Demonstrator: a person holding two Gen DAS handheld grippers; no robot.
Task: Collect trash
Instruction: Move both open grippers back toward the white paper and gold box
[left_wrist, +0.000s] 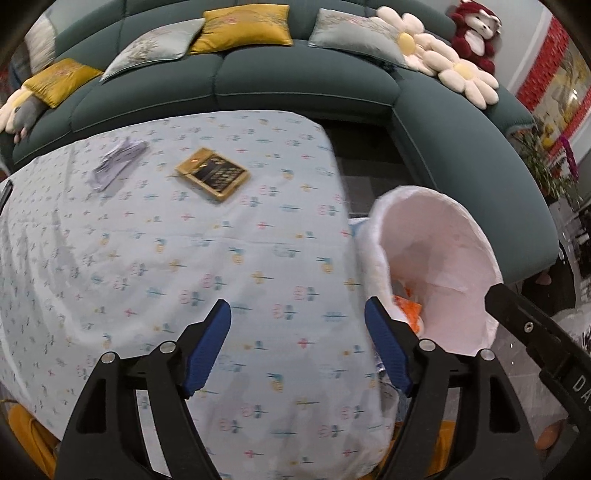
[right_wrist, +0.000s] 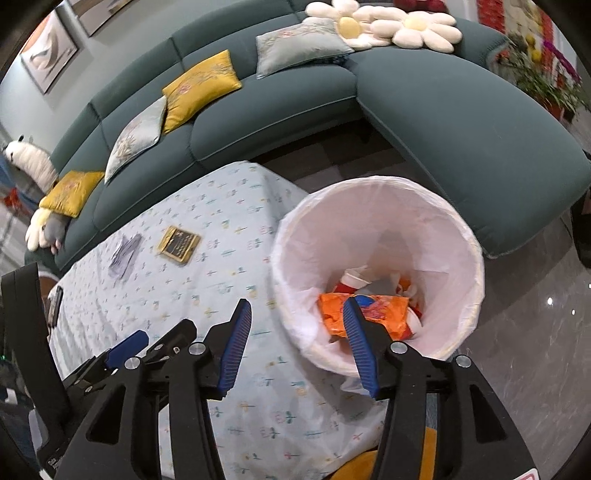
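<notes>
Teal sectional sofa (right_wrist: 295, 110) is seen curving behind a low table covered with a pale patterned tablecloth (left_wrist: 184, 258), with grey tiled floor (right_wrist: 535, 350) to the right.

On the far left part of the cloth, crumpled lilac paper (left_wrist: 118, 162) is noted, its long axis running diagonally from near-left to far-right. Just to its right, apart from it, a gold-edged dark packet (left_wrist: 212, 173) lies flat, turned at an angle to the table's sides. Both are located well ahead of the left gripper (left_wrist: 297, 343), left of its centre line.

The left gripper is held above the near cloth with its blue pads standing wide apart; nothing is held between them.

Beside the table's right edge, a bin lined with a white bag (right_wrist: 376, 273) is observed, its mouth facing upward. Inside it, an orange wrapper (right_wrist: 369, 314) lies across the bottom, with red and white scraps behind it.

The right gripper (right_wrist: 295, 343) is positioned over the table's edge and the bin's near rim, its jaws parted about halfway and empty. Its right pad is seen overlapping the orange wrapper in view; contact cannot be determined.
</notes>
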